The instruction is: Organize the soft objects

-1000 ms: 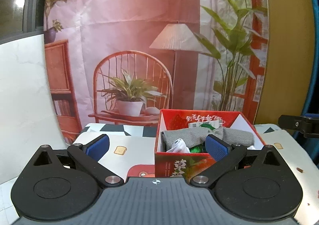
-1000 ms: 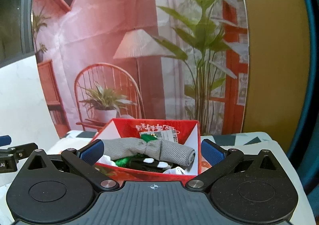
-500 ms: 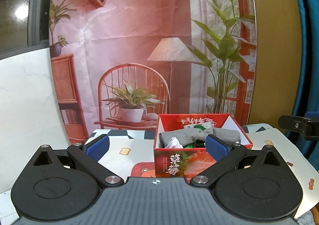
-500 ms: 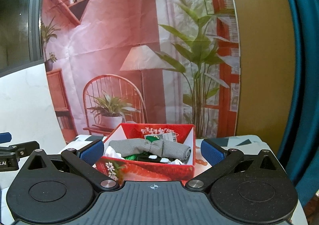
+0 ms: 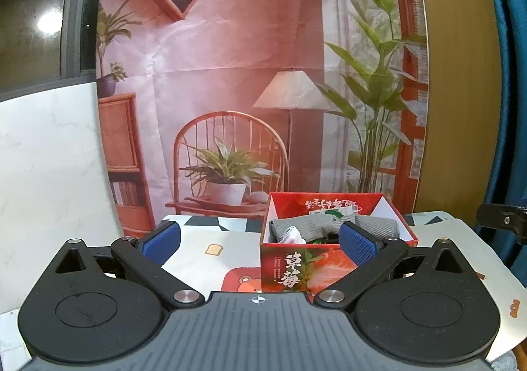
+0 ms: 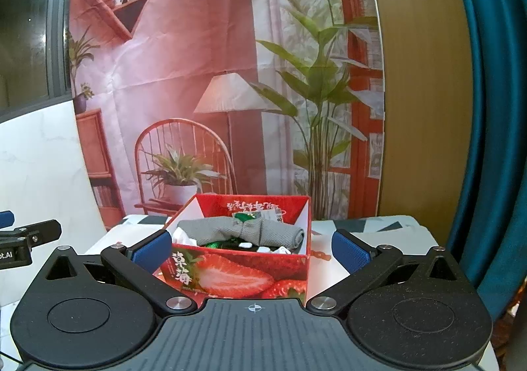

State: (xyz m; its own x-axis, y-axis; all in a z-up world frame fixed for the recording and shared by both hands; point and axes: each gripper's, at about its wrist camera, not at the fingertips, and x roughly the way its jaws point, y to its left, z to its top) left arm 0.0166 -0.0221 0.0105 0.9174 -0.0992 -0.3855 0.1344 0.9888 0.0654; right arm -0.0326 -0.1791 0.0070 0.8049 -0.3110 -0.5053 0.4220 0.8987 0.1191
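The strawberry box (image 6: 242,267) stands on the worktop (image 5: 210,239), already filled: a rolled grey cloth (image 6: 243,231) lies across its top, with white and green soft things under it. If more is to be packed, it is best to press the cloth down inside the walls, not over the rim. The left gripper (image 5: 260,236) and right gripper (image 6: 247,247) both hover level just before the box – fingers spread wide, holding nothing – each pointing at it

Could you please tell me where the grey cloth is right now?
The rolled grey cloth lies across the top of the items inside the red strawberry box, centred ahead in the right wrist view.
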